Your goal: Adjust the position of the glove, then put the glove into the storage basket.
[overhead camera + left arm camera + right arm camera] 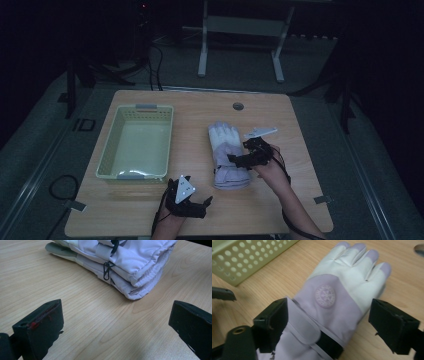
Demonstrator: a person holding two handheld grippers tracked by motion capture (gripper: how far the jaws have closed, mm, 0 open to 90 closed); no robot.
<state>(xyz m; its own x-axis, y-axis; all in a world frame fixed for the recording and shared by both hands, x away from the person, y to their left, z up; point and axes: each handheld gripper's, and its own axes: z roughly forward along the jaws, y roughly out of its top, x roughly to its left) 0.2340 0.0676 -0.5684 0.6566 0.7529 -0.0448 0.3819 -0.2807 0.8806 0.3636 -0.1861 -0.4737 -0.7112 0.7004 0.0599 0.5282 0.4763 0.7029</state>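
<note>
The padded glove pair (227,155), lying on the desk (300,200) right of the basket (137,142), looks soft and light, best pinched at the cuff, which the wide-open right gripper (328,322) straddles, the left gripper (116,325) also open nearby.

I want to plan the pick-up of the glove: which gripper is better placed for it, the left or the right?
The right gripper: its open jaws already straddle the glove at the wrist. The left gripper is open too, over bare table short of the cuff.

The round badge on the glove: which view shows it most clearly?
The right gripper view: the round badge sits large on the glove, between the open right claw. The high view makes the glove small; the left gripper view shows its cuff edge.
</note>
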